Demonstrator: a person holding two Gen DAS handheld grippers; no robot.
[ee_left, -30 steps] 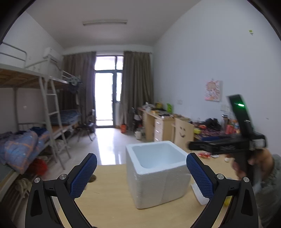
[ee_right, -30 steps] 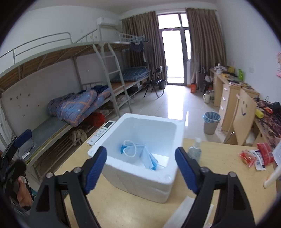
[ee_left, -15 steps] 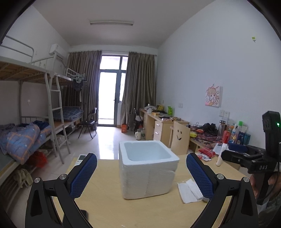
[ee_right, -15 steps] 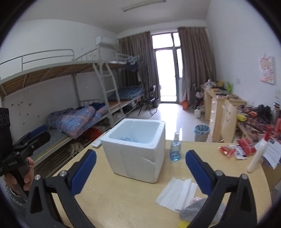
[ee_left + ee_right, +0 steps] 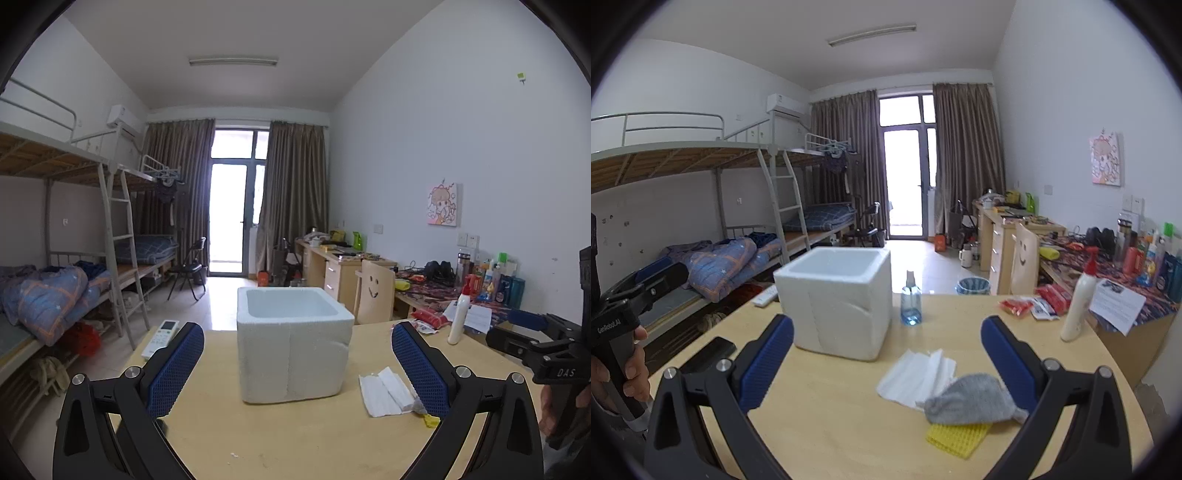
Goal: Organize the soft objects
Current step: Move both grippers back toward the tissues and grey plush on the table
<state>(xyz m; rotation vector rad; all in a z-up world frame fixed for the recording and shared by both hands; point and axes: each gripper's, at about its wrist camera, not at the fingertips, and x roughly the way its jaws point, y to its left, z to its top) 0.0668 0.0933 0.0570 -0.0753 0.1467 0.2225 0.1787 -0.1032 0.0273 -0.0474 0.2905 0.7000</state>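
Between picks, nothing held. Left to right on table [image 5: 831, 435]: black phone [image 5: 708, 353], foam box [image 5: 834, 301] far-centre, spray bottle [image 5: 911, 301] just right of it, white tissue [image 5: 918, 376], grey cloth [image 5: 971, 404] lying on tissue edge and yellow mesh sponge [image 5: 958, 437], near right. Left gripper [image 5: 297, 363] spread wide, empty, facing box. Right gripper [image 5: 888, 354] spread wide, empty, cloth near its right finger. Next, probably: drop right tongs over grey cloth, pinch, carry into box.
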